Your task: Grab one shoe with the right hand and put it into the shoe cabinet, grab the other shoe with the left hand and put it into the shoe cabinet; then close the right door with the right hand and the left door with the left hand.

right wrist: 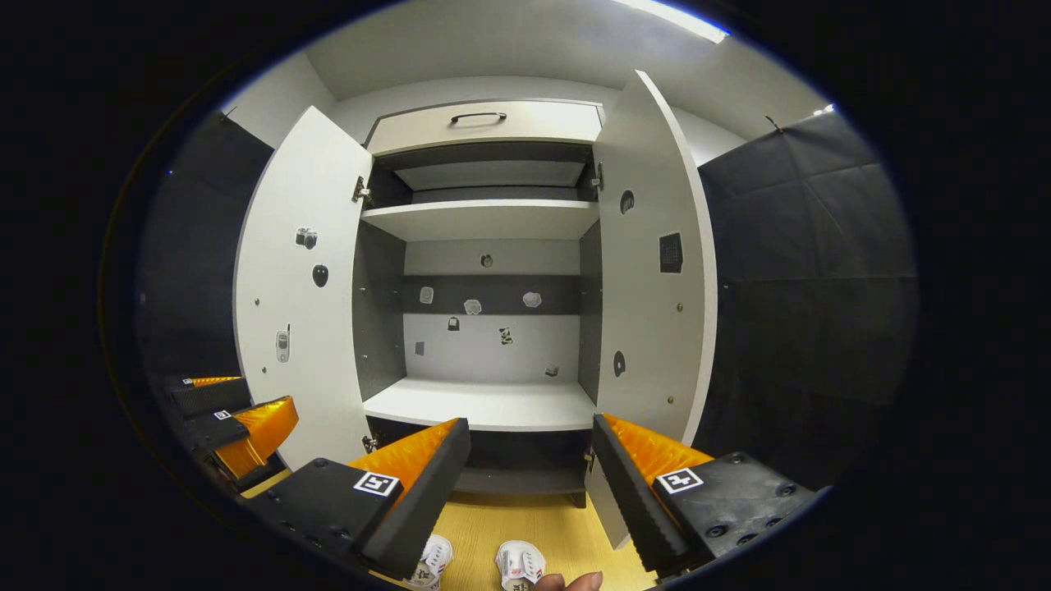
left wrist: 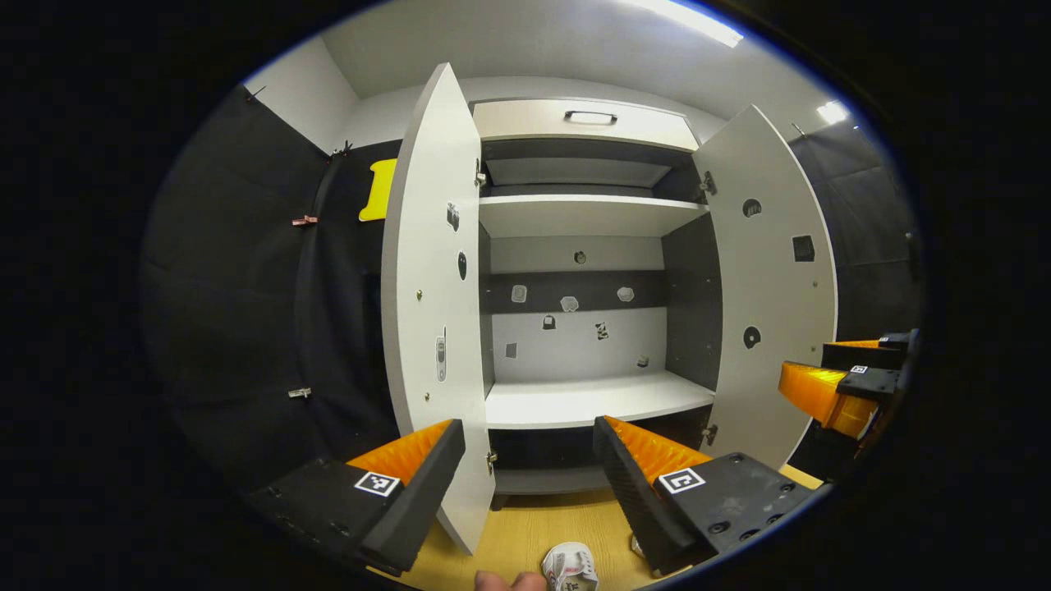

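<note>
Both grippers, left (left wrist: pixel 530 460) and right (right wrist: pixel 530 460), hold their jaws spread and empty. Two white shoes (right wrist: pixel 519 565) (right wrist: pixel 433 558) sit on the yellow wooden floor (right wrist: pixel 525 525) before the white shoe cabinet (right wrist: pixel 484 402), both doors (right wrist: pixel 300 287) (right wrist: pixel 653 271) open.

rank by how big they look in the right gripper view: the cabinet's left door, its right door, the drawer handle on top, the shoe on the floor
1. left door and right door: similar, angled differently, so unranked
2. shoe, partly cut off at the edge
3. drawer handle, smallest, though farther away
</note>
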{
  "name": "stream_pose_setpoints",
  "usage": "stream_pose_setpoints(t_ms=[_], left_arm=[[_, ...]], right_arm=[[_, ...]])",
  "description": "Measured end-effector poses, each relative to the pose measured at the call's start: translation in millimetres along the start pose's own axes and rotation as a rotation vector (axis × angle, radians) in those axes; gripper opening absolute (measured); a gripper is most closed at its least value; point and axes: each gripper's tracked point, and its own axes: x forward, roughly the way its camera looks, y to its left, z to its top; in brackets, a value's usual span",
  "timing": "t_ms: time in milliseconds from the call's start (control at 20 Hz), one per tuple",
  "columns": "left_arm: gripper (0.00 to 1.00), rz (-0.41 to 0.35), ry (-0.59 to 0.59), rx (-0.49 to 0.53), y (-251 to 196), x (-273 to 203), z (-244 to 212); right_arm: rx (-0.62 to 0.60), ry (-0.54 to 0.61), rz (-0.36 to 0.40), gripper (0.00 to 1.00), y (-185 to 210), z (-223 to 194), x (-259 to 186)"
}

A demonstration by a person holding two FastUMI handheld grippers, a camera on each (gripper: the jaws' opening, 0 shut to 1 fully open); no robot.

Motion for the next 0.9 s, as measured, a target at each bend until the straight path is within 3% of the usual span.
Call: stream_pose_setpoints(t_ms=[550,700,900], left_arm=[[0.98,0.022,-0.041,0.012,12.2,-11.5,8.6],[0.98,0.043,-0.038,0.01,20.8,-20.5,6.6],[0.98,0.063,-0.024,-0.002,31.2,-30.2,-0.2]], right_arm=[[0.004,0.027,0.051,0.98,20.2,-10.4,-11.6],[0.023,0.11,0.082,0.98,24.5,-46.2,-20.5],[0.017,0.308,0.13,0.98,27.2,-136.8,-41.5]])
